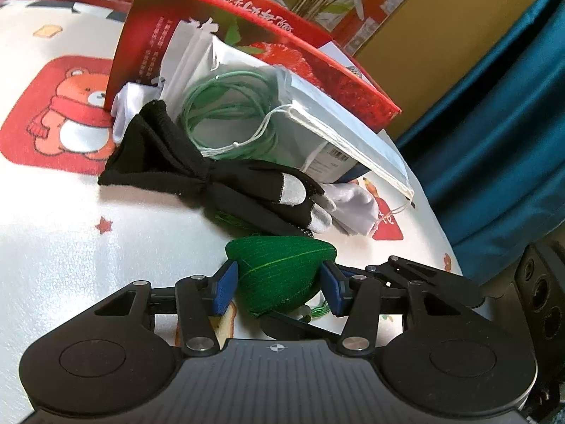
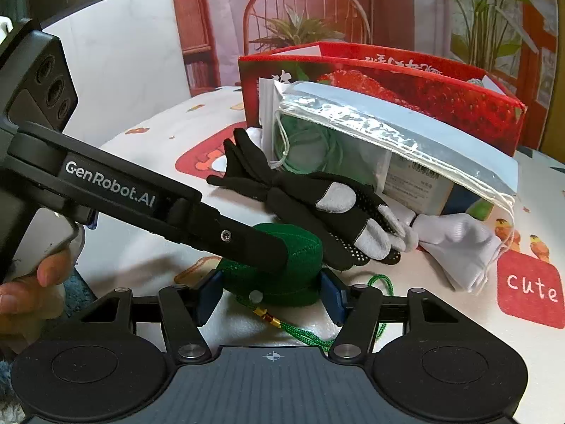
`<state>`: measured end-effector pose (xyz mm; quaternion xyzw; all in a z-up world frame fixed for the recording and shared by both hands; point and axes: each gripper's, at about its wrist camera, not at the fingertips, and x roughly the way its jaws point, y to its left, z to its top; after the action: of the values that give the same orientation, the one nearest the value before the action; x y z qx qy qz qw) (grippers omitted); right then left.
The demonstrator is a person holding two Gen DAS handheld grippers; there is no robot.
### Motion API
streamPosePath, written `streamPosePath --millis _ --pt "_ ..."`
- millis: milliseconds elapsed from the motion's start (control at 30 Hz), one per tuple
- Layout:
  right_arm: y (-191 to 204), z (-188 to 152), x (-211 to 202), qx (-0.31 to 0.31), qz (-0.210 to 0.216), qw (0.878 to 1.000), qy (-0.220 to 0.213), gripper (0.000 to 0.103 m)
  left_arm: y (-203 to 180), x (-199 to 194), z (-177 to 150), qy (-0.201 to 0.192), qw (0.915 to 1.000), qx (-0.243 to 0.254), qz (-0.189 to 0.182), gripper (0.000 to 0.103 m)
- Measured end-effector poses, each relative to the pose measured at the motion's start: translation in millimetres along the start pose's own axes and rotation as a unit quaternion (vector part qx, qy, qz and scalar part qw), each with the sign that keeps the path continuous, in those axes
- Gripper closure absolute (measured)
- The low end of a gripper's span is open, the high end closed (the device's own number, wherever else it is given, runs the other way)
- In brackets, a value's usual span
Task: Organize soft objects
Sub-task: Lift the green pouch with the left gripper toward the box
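- Pouch of green woven fabric, rounded and soft [image 1: 282, 275], sits between the blue pads of my left gripper [image 1: 279, 284]; both pads touch its sides, so my left fingers pinch it.
- My right gripper [image 2: 270, 295] has the same green pouch [image 2: 300, 282] between its blue pads too; they lie against it on both sides and seem to pinch it.
- In the right wrist view, one black finger [image 2: 254, 247] of my left gripper lies across the top of the pouch.
- A green cord with small beads [image 2: 282, 321] hangs from the pouch, just under my right fingers.
- Just beyond my fingertips lies a black knitted glove with grey fingertips [image 1: 247, 190], on the white tablecloth with cartoon prints [image 1: 106, 265].
- A white cloth glove [image 2: 459, 243] lies to the right of the black one, touching it.
- Behind the gloves, a clear plastic bag with a green coiled string [image 1: 229, 116] leans against a red cardboard box with strawberry pictures [image 1: 317, 60].
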<state>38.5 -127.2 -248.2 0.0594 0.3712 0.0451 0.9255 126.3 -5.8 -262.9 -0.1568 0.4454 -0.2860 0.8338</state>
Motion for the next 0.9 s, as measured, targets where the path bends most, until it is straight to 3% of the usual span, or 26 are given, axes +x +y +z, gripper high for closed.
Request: streamPosePath --millis 300,500,900 --pt "7 10 -17 -0.008 -0.008 0.999 -0.039 0.048 -23 -31 12 -0.050 0.9977 0.045 0.003 0.050" --pt "12 33 -43 -0.026 -0.015 0.996 -0.088 0.049 -49 -62 31 -0.105 0.9900 0.093 0.013 0.050" --pt "9 95 -81 -0.062 -0.011 0.985 -0.160 0.049 -87 -107 74 -0.176 0.9759 0.128 0.014 0.050"
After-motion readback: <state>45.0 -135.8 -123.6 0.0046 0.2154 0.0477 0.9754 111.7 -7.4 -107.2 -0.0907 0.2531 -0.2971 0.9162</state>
